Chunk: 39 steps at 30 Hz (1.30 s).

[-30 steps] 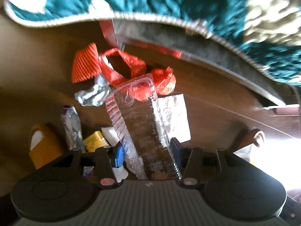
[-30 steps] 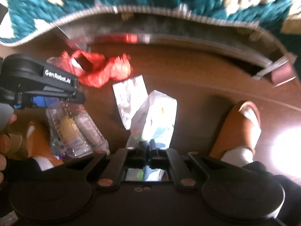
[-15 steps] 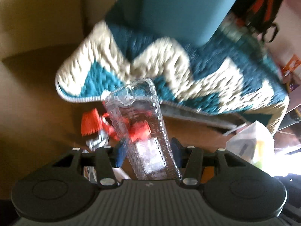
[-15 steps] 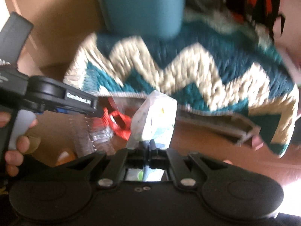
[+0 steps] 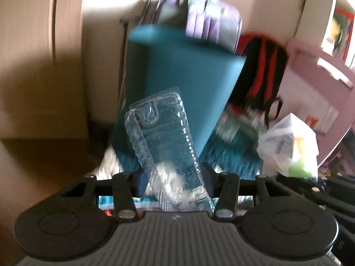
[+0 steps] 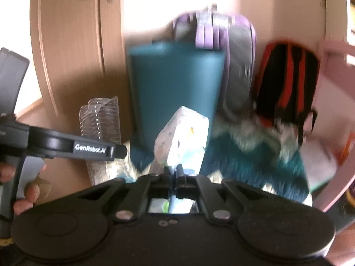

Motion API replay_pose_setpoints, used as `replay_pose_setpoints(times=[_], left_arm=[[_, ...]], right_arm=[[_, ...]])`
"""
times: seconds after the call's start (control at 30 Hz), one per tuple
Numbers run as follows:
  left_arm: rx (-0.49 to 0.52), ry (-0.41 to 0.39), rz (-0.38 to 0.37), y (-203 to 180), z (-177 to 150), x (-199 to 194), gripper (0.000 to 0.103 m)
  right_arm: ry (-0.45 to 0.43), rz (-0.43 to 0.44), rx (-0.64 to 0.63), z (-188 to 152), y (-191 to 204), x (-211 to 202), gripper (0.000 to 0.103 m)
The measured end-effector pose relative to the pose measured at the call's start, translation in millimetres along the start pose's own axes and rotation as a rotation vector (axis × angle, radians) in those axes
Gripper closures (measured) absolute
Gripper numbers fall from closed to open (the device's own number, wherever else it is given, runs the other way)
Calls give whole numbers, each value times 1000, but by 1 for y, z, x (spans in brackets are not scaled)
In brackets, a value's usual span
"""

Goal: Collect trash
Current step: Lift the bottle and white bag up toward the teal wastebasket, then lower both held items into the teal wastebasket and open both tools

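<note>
My left gripper [image 5: 175, 181] is shut on a clear plastic blister tray [image 5: 164, 141] that sticks up and forward between its blue pads. My right gripper [image 6: 175, 170] is shut on a crumpled white wrapper [image 6: 182, 137] with coloured print. A tall teal bin [image 5: 184, 84] stands straight ahead of both, on a teal and cream zigzag rug [image 6: 255, 155]. In the right wrist view the left gripper [image 6: 115, 150] shows at the left with the clear tray [image 6: 99, 119] in it and a person's fingers [image 6: 26, 195] on its handle. The white wrapper [image 5: 288, 146] also appears at the right of the left wrist view.
A purple and grey backpack [image 6: 221, 44] leans behind the bin. A black and red backpack [image 6: 288, 82] sits to its right. A wooden wardrobe [image 6: 73, 48] fills the left side and pink furniture [image 5: 321, 77] the right. The floor litter is out of view.
Both grippers have risen from the floor and tilted up with their loads held. The floor litter has dropped out of view and the teal bin and backpacks have come into view.
</note>
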State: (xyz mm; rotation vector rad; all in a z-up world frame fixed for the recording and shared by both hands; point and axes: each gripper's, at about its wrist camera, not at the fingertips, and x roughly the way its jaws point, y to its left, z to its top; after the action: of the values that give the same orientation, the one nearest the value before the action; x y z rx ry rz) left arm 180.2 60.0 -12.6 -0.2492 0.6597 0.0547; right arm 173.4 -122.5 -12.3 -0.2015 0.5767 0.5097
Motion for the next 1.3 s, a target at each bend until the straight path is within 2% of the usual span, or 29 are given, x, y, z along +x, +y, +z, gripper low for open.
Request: replay_pose_setpoints(times=[0.13, 0.33, 0.6, 0.83, 1.07, 1.3], left_arm=[[30, -91, -3, -9, 44, -16, 54], [46, -199, -7, -18, 115, -34, 54], [89, -313, 48, -24, 189, -34, 53], [139, -286, 97, -25, 212, 6, 53], [169, -198, 127, -25, 214, 62, 53], [190, -85, 138, -22, 206, 110, 53]], right_arm=[[-92, -13, -32, 46, -3, -9, 101], [-186, -40, -62, 107, -11, -9, 101], [-232, -56, -56, 159, -20, 11, 101], [-211, -64, -68, 182, -25, 44, 101], [-153, -44, -73, 193, -31, 90, 101], [-74, -2, -66, 187, -39, 130, 100]])
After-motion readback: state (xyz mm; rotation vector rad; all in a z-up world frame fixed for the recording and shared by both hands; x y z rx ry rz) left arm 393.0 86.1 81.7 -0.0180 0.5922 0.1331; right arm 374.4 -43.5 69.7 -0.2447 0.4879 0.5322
